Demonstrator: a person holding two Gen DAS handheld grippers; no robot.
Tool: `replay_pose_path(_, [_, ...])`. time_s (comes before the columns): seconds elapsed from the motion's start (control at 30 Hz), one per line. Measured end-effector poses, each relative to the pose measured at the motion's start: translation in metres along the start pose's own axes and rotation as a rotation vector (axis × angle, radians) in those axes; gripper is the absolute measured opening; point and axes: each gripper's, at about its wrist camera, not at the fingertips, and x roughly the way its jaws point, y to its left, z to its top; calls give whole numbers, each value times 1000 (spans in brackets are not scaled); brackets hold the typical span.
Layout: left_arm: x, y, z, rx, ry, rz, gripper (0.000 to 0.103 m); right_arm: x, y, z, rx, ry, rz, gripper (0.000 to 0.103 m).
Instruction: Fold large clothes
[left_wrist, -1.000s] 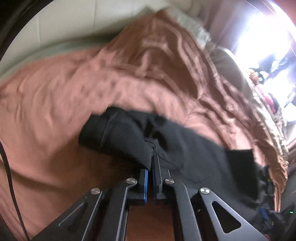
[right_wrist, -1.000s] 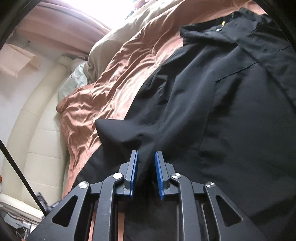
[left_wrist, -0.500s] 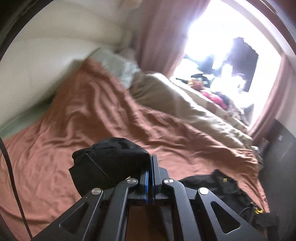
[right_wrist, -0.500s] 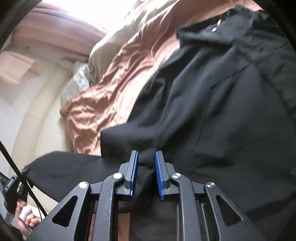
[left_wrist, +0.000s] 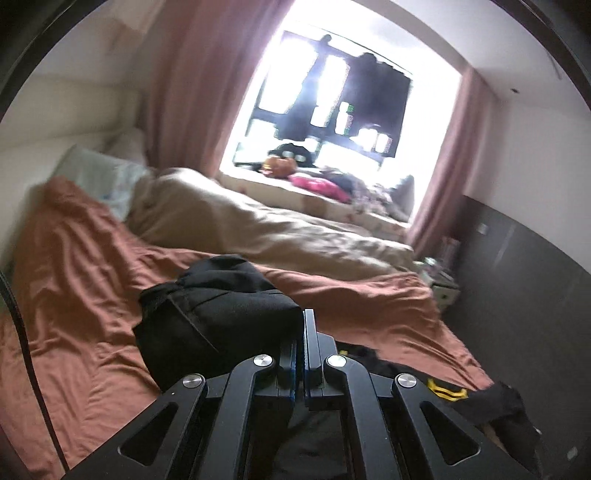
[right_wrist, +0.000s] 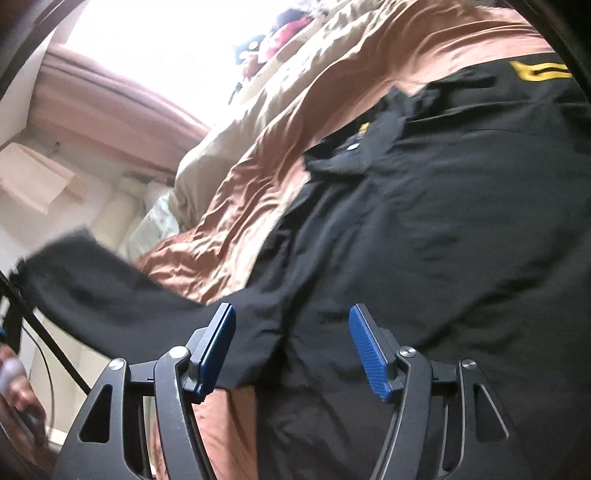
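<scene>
A: Left wrist view: the left gripper (left_wrist: 301, 339) is clamped tight on a bunched fold of the black garment (left_wrist: 218, 310), lifted above the rust-brown bedsheet (left_wrist: 81, 280).

B: And the beige duvet (left_wrist: 266, 229) lies beyond, under the bright window (left_wrist: 332, 99).

A: Right wrist view: the right gripper (right_wrist: 291, 332) is spread wide, gripping nothing, right over the black garment (right_wrist: 424, 221) spread across the bedsheet (right_wrist: 258, 192).

B: Yellow marking (right_wrist: 539, 72) near its far edge.

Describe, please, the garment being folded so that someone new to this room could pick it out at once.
Start at the wide bed under the rust-orange sheet, with a beige duvet bunched on the window side. The black garment lies spread across the sheet; one end is pinched in the left gripper, and the open right gripper hovers over it. Yellow markings near its collar distinguish it.
</scene>
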Motion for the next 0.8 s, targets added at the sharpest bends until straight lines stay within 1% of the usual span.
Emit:
replay_pose_path(0.17, [15,-50,-6,42,26,-98,2,-43,-39,-14,54,-21,-43,62])
replay_pose_path(0.27, [29,-77,-10,62,46,-154,2,-60,-54,-11,79,-58,-73,62])
replay_pose_path(0.37, [45,-97,-15,70,77,-203,2,-69,-68,-3,125,-90,-72,62])
replay_pose_path(0.53, [77,-125,-31,89,128,-271,2,-80,-78,5,185,-120,-73,62])
replay_pose_path(0.7, [115,-157,-59,100,207,-353,2,-91,-91,5,260,-170,-82,62])
replay_pose_path(0.8, [141,-177,-79,114,266,-382,2,-89,-97,5,319,-180,-68,62])
